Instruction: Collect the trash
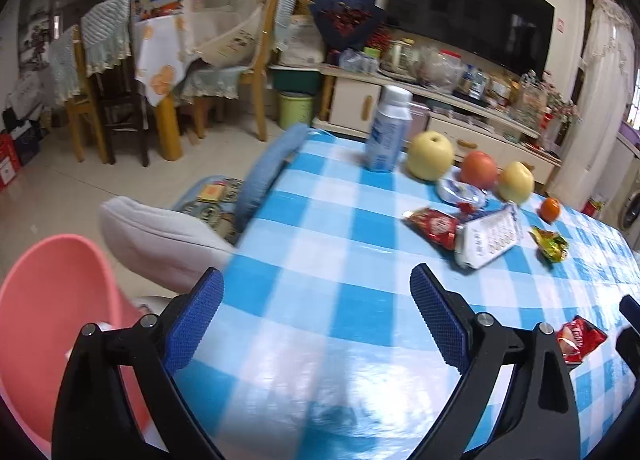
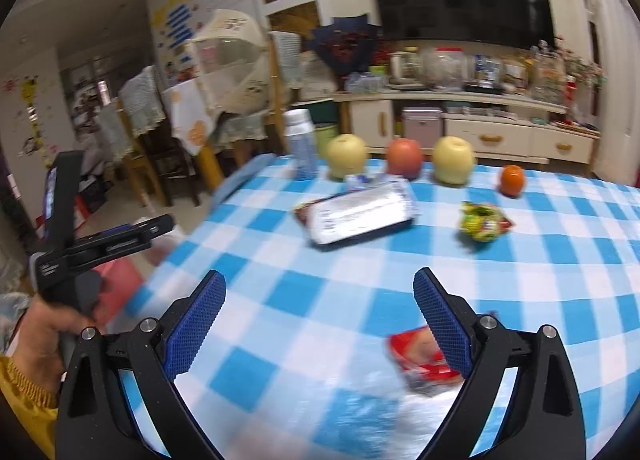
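Observation:
My left gripper is open and empty over the near left part of the blue checked table. A pink bin stands below the table's left edge. My right gripper is open and empty, with a small red wrapper lying on the table just inside its right finger; the wrapper also shows in the left wrist view. Farther off lie a silver-white packet on a red wrapper, a green-yellow wrapper and a blue-white wrapper.
A white-blue bottle, two yellow apples, a red apple and an orange stand along the far side. Cushioned seats sit left of the table. The left gripper's handle and hand are at the left.

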### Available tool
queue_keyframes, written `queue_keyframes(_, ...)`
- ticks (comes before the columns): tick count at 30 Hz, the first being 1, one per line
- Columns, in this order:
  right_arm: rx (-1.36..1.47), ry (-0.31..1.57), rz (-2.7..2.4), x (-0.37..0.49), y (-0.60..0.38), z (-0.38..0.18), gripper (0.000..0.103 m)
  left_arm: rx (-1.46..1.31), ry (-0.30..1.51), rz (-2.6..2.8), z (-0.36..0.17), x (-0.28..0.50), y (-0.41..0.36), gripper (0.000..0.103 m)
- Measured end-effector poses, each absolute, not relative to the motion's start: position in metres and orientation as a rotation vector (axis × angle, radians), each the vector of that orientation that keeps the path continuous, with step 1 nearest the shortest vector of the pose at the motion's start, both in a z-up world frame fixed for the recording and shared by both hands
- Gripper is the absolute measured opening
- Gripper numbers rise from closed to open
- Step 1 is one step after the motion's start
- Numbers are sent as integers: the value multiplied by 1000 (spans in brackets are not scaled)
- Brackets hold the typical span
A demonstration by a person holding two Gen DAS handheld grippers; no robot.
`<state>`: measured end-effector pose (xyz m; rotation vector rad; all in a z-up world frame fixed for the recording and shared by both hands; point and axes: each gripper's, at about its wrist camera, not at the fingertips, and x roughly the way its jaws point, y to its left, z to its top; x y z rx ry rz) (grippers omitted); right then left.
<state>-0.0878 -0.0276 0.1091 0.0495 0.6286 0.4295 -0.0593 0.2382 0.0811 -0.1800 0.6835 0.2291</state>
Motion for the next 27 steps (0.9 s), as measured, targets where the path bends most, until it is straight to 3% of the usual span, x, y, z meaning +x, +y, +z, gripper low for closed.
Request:
queue_keyframes(11, 81, 607, 266, -56, -108, 107, 94, -120, 714, 172, 80, 31, 164, 93)
queue_keyframes(19, 148, 622, 296, -49, -135, 106, 94, -154, 756, 169, 86, 135, 127, 86)
queue_keyframes(27, 178, 644, 310, -47, -149, 102, 94, -243, 897, 230, 50, 211, 121, 74)
